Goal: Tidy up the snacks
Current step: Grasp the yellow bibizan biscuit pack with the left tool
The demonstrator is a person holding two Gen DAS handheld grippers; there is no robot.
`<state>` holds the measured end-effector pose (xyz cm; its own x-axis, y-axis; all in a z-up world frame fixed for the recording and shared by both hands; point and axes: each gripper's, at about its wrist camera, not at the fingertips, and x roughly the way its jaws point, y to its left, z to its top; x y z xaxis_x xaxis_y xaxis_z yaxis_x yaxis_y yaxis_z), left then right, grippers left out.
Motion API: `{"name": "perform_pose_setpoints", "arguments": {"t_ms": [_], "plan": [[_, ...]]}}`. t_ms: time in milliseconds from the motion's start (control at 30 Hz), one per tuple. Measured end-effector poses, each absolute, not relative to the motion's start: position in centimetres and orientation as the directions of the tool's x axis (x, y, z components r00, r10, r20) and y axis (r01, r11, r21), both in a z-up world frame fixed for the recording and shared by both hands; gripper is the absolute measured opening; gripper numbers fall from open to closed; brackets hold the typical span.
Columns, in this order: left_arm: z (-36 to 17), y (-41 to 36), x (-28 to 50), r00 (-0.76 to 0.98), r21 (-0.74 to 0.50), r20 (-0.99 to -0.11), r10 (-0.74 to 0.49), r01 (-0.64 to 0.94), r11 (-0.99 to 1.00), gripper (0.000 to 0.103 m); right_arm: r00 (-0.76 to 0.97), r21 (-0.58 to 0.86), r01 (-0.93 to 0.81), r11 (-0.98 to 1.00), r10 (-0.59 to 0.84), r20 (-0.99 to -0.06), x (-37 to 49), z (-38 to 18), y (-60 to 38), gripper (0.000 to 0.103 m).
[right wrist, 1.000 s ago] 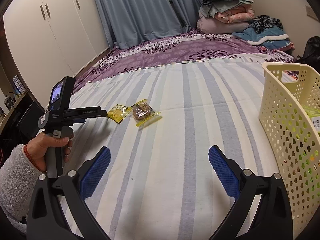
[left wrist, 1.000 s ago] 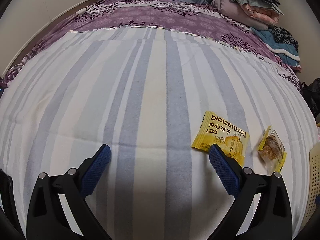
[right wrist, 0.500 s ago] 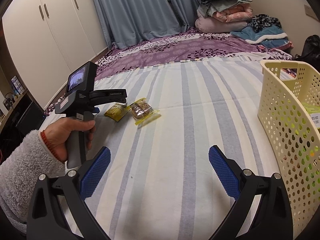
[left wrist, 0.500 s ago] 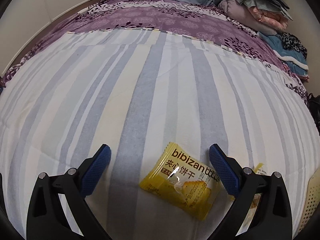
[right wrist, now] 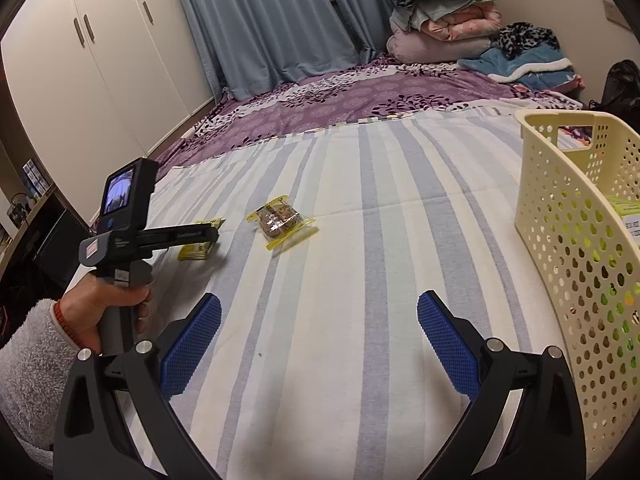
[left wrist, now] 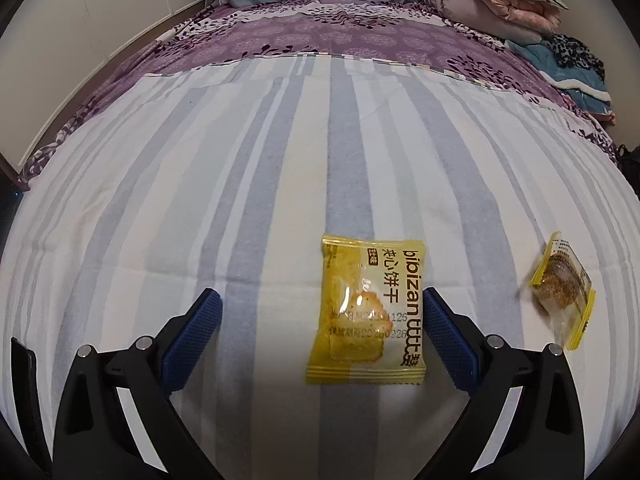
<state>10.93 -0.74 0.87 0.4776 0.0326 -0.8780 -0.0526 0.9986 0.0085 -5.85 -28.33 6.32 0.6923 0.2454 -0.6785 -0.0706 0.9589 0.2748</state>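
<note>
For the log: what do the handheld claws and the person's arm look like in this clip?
Both claws, left and right, have black plastic frames with silver pivot screws and blue textured fingers. Seen from the right wrist, the left unit has a grey-black pistol grip with a small lit screen on top. The left hand is bare, with a fluffy grey-white sleeve and an orange cuff.

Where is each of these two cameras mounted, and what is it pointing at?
Left wrist: rides the left gripper, looking down its open blue fingers at the yellow biscuit packet on the striped bedsheet.
Right wrist: rides the right gripper, facing across the bed toward the cream basket; the person's left hand shows.
Shared: both snack packets, including the clear-wrapped cake.
</note>
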Motion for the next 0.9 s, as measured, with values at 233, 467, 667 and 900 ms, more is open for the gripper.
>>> {"name": "perform_pose_setpoints", "arguments": {"t_ms": [233, 467, 667, 900], "plan": [[0.7, -0.3, 10.3, 0.511, -0.011, -0.859, 0.0, -0.018, 1.0, 0.096, 0.686, 0.258, -0.091, 0.962, 0.248, -0.684, -5.8, 6.4, -27.4, 0.098], [1.5, -0.3, 10.0, 0.543, -0.038, -0.838, -0.062, 0.056, 0.998, 0.047, 0.675, 0.236, -0.101, 0.966, 0.241, -0.697, -4.6, 6.0, -26.9, 0.098], [2.5, 1.3, 9.3, 0.559, -0.092, -0.822, -0.108, 0.057, 0.994, 0.047, 0.667, 0.174, -0.15, 0.973, 0.23, -0.709, -1.7, 5.5, -25.4, 0.098], [4.8, 2.6, 8.2, 0.594, -0.121, -0.792, -0.141, 0.074, 0.99, 0.047, 0.652, 0.132, -0.197, 0.972, 0.23, -0.723, 3.7, 4.8, -23.5, 0.098]]}}
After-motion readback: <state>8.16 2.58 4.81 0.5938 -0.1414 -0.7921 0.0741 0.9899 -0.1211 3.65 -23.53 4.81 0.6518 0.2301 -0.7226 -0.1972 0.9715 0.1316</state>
